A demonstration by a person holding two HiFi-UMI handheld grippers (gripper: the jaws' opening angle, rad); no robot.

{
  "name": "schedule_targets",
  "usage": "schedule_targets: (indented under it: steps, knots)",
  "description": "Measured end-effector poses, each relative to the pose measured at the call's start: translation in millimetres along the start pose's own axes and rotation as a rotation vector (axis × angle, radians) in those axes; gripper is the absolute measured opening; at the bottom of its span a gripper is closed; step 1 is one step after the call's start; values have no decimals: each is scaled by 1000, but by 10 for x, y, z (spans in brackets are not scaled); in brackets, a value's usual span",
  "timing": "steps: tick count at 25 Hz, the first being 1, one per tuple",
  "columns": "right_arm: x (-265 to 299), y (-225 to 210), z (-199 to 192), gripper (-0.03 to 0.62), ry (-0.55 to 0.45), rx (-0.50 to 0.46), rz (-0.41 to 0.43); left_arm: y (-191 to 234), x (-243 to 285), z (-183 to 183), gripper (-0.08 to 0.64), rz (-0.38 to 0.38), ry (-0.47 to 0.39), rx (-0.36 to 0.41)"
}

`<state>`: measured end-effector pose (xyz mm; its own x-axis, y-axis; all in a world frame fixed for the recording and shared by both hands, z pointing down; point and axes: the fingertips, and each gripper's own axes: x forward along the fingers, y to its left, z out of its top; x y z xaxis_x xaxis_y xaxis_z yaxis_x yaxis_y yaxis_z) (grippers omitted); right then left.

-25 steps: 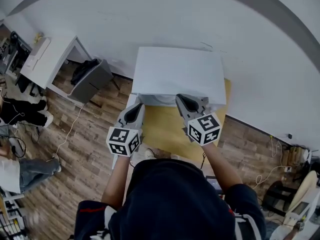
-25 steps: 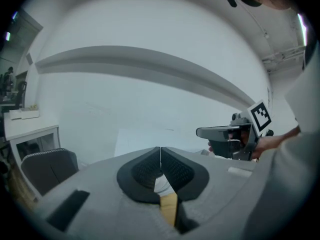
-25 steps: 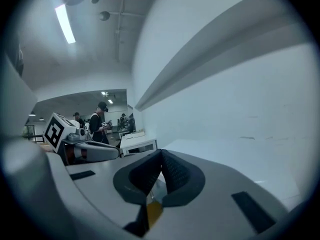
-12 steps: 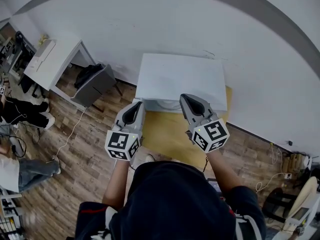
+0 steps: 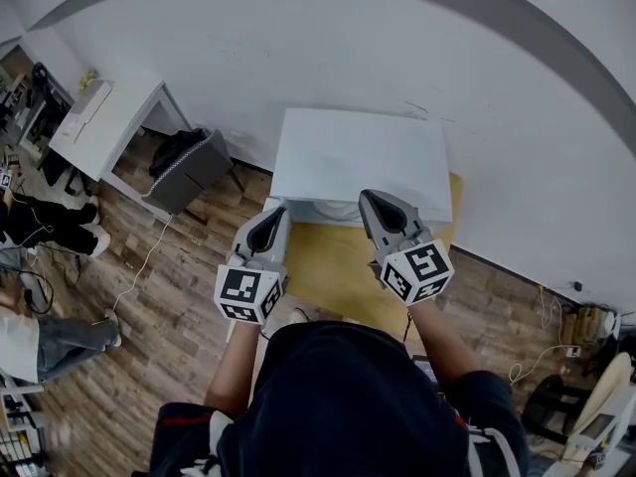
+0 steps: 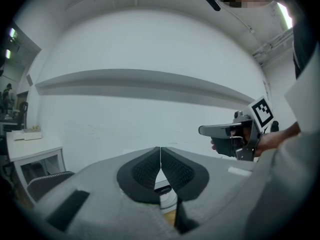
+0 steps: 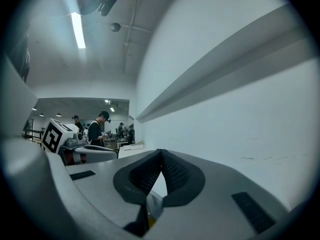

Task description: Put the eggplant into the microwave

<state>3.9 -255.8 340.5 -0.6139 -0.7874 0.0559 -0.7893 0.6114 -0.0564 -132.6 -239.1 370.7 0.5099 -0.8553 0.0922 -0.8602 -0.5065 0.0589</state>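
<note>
The white microwave (image 5: 363,152) stands at the far end of a yellow table (image 5: 328,256), seen from above against the wall. No eggplant shows in any view. My left gripper (image 5: 273,212) hovers over the table's left edge, just short of the microwave's front. In the left gripper view its pads (image 6: 160,150) meet at the tips, shut, with nothing between them. My right gripper (image 5: 373,198) hangs level beside it, over the microwave's front edge. It is also shut and empty (image 7: 161,152). Each gripper sees the other beside it.
A white desk (image 5: 104,117) and a dark basket (image 5: 184,162) stand on the wooden floor to the left. Cables trail across the floor (image 5: 139,261). A seated person's legs (image 5: 45,222) show at far left. People stand far off (image 7: 95,129).
Both grippers have lifted a little toward the head camera, side by side, still shut and empty. Nothing on the table has moved.
</note>
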Motion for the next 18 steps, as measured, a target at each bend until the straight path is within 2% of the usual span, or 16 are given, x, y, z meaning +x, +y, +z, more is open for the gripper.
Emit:
schedule_targets:
  steps: [18]
  knots:
    - [6,-12,-89,11,5,38,3,-40,3,-32,17,-10,14,7]
